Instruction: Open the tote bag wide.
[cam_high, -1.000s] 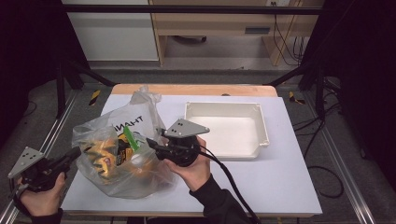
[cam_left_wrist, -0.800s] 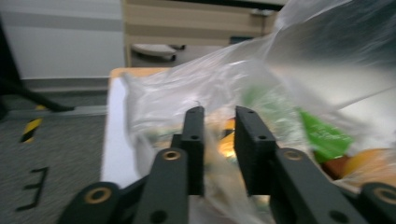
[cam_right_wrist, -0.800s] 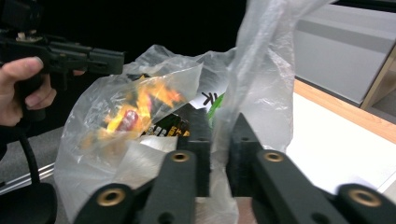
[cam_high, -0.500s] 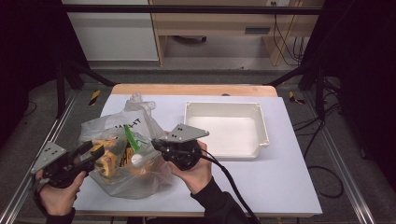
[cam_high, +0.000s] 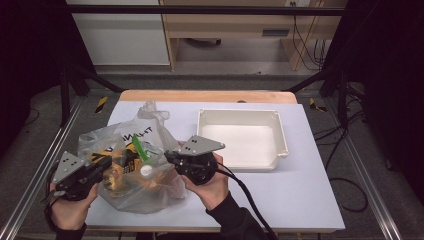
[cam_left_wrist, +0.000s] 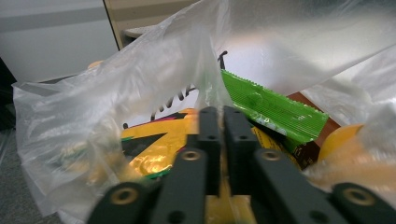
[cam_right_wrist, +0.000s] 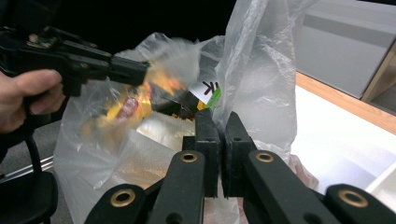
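On the white table (cam_high: 300, 190) my left gripper (cam_high: 102, 169) and right gripper (cam_high: 170, 157) point level at each other, each clamped on the clear plastic bag (cam_high: 135, 195) of snacks between them, left jaws just closed.

A lab: black-curtained aluminium frame (cam_high: 30, 192) around a white table (cam_high: 300, 190).

The high view is lit evenly from above: the white table (cam_high: 300, 190) is bright, its surroundings nearly black. Soft glare sits on the plastic bag (cam_left_wrist: 140, 88) above the 2 jaws in the left gripper view. In the right gripper view, the bag left of the jaws is motion-blurred, and the jaw bases nearest the camera are soft.
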